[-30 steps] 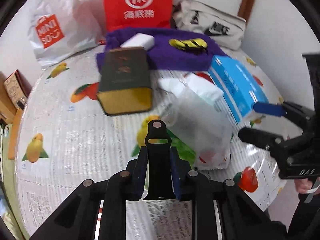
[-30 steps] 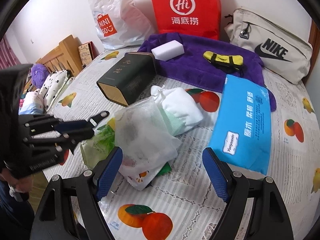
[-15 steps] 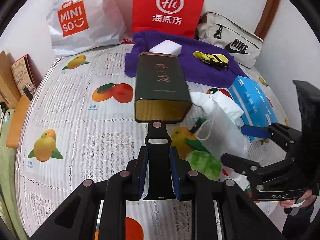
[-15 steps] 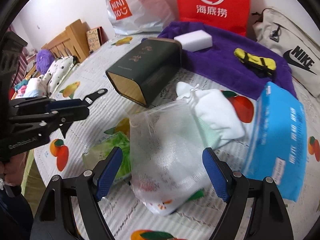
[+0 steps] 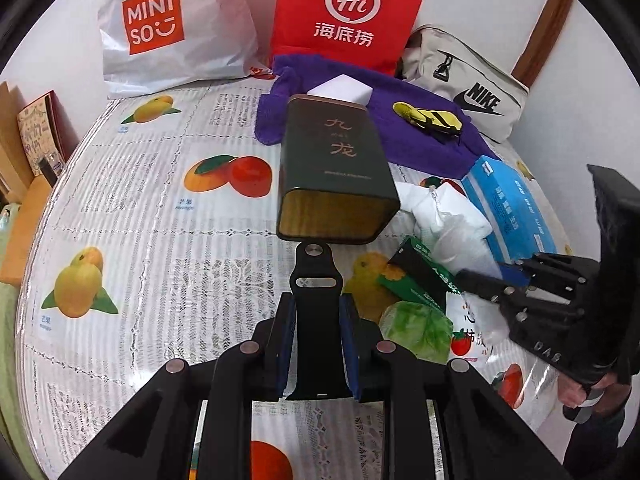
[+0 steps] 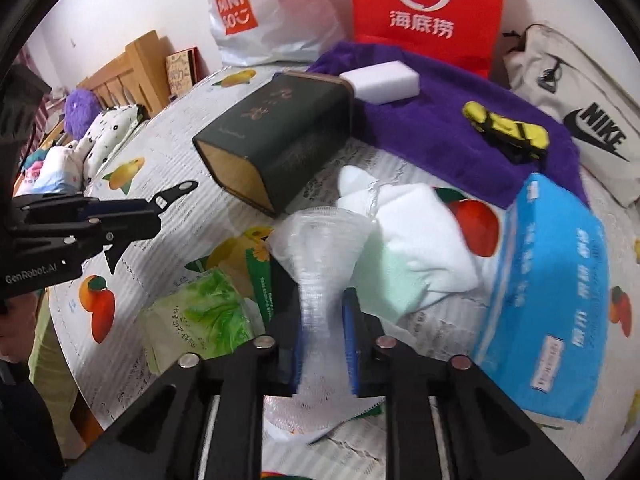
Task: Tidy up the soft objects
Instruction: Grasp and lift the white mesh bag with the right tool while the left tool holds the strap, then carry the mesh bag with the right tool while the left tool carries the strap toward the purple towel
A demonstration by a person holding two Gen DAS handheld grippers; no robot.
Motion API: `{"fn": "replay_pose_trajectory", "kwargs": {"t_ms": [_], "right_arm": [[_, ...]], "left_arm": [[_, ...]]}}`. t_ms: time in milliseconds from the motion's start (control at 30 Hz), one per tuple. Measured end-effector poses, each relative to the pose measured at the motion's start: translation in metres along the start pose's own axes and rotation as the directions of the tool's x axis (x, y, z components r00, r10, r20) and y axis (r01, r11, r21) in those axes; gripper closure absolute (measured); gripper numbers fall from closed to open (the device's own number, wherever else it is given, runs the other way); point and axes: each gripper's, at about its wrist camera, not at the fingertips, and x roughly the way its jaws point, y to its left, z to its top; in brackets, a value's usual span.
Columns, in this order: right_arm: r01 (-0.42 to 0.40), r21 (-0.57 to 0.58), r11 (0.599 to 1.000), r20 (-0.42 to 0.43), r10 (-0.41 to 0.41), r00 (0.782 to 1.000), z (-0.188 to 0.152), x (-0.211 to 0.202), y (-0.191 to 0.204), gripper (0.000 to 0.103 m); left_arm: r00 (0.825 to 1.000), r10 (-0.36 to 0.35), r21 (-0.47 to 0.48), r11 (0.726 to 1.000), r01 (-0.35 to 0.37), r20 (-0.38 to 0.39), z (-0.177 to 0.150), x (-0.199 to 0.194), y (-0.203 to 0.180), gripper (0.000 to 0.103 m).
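Observation:
My right gripper (image 6: pixel 324 344) is shut on a translucent white plastic bag (image 6: pixel 320 248) in the middle of the pile. Under and beside the bag lie a green wet-wipe pack (image 6: pixel 200 320), a white and mint folded cloth (image 6: pixel 412 248) and a blue tissue pack (image 6: pixel 548 292). My left gripper (image 5: pixel 316 356) is shut on a black clip-like tool (image 5: pixel 316 280) and hovers just in front of the dark green tin box (image 5: pixel 336 172). The right gripper shows in the left wrist view (image 5: pixel 532 292), the left one in the right wrist view (image 6: pixel 120 216).
A purple towel (image 6: pixel 440 120) at the back carries a white sponge (image 6: pixel 380 80) and a yellow toy car (image 6: pixel 504 128). Behind stand a Miniso bag (image 5: pixel 160 28), a red paper bag (image 5: pixel 348 12) and a Nike pouch (image 5: pixel 472 92). The table edge runs along the left.
My right gripper has closed on the plastic bag, which was between open fingers before. My left gripper has swung left and now faces the tin box.

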Motion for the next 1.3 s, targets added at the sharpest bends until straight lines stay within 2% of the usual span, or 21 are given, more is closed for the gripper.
{"fn": "replay_pose_trajectory", "kwargs": {"t_ms": [133, 233, 300, 433, 500, 533, 600, 633, 733, 1300], "right_arm": [[-0.026, 0.002, 1.000, 0.021, 0.026, 0.999, 0.000, -0.014, -0.002, 0.087], [-0.024, 0.014, 1.000, 0.003, 0.024, 1.000, -0.002, -0.012, -0.007, 0.078], [-0.016, 0.025, 1.000, -0.006, 0.016, 1.000, -0.004, -0.008, -0.010, 0.078], [-0.051, 0.050, 0.997, -0.046, 0.053, 0.998, -0.008, 0.002, -0.012, 0.063], [-0.061, 0.059, 0.996, -0.043, 0.064, 0.997, -0.008, 0.003, -0.012, 0.062], [-0.065, 0.062, 0.996, -0.030, 0.067, 0.997, -0.008, 0.001, -0.012, 0.063], [-0.067, 0.058, 0.996, -0.002, 0.067, 0.998, -0.007, -0.005, -0.011, 0.077], [-0.071, 0.055, 0.996, 0.008, 0.070, 0.998, -0.006, -0.008, -0.010, 0.088], [-0.069, 0.057, 0.996, 0.019, 0.068, 0.998, -0.004, -0.014, -0.012, 0.092], [-0.007, 0.100, 0.995, 0.124, -0.006, 0.992, 0.007, -0.069, -0.040, 0.093]], "left_arm": [[1.000, -0.010, 0.007, 1.000, 0.010, 0.003, 0.000, -0.002, -0.005, 0.082], [1.000, -0.017, 0.013, 1.000, 0.017, 0.002, 0.000, -0.002, -0.009, 0.082], [1.000, -0.019, 0.018, 1.000, 0.019, -0.002, -0.001, -0.002, -0.012, 0.082], [1.000, -0.023, 0.023, 0.999, 0.023, -0.007, -0.002, -0.001, -0.014, 0.082], [1.000, -0.023, 0.018, 1.000, 0.023, -0.007, -0.002, -0.002, -0.013, 0.082], [1.000, -0.023, 0.017, 1.000, 0.023, -0.007, -0.002, -0.002, -0.012, 0.082], [1.000, -0.019, 0.015, 1.000, 0.019, -0.008, -0.001, -0.002, -0.011, 0.082], [1.000, -0.019, 0.016, 1.000, 0.019, -0.008, -0.001, -0.002, -0.011, 0.082], [1.000, -0.020, 0.013, 1.000, 0.020, -0.007, -0.001, -0.003, -0.011, 0.082], [0.998, -0.046, 0.020, 0.999, 0.045, 0.042, 0.021, -0.021, -0.022, 0.082]]}}
